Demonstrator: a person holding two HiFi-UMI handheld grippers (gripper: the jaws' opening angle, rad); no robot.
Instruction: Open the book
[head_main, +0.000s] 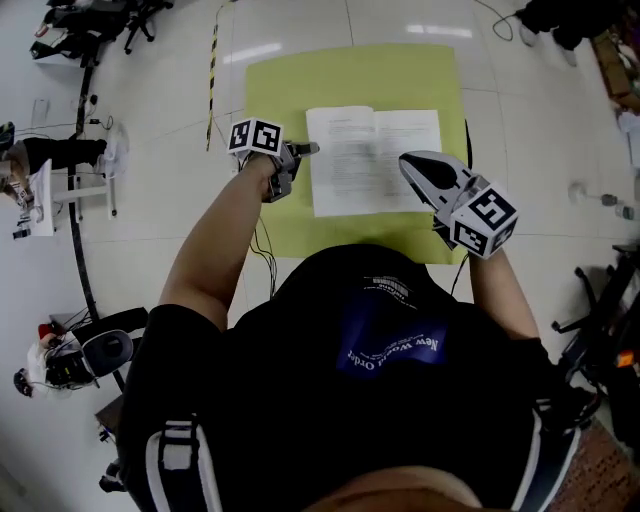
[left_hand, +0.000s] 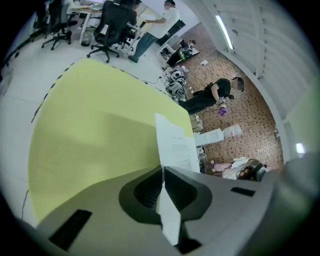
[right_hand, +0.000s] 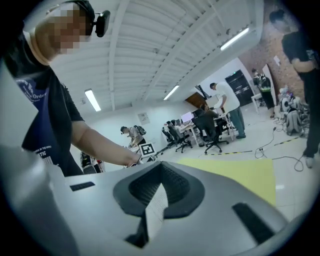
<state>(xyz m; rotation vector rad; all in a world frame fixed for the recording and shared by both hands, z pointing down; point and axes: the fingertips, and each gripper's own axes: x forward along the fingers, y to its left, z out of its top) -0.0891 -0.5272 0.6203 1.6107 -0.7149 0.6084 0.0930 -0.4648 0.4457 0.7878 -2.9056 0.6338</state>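
One book (head_main: 372, 160) lies open in the middle of the yellow table (head_main: 350, 70), with bare margin all round and white floor (head_main: 520, 120) beyond. I reach in from both sides. My left gripper (head_main: 308, 149) has its fingers pinched on the left page edge, and my right gripper (head_main: 408, 162) pinches a right-hand sheet.

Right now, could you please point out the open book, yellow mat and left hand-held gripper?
open book (head_main: 340, 165), head view, left page.
yellow mat (head_main: 350, 75), head view, bare top.
left hand-held gripper (head_main: 308, 150), head view, between fingertips.
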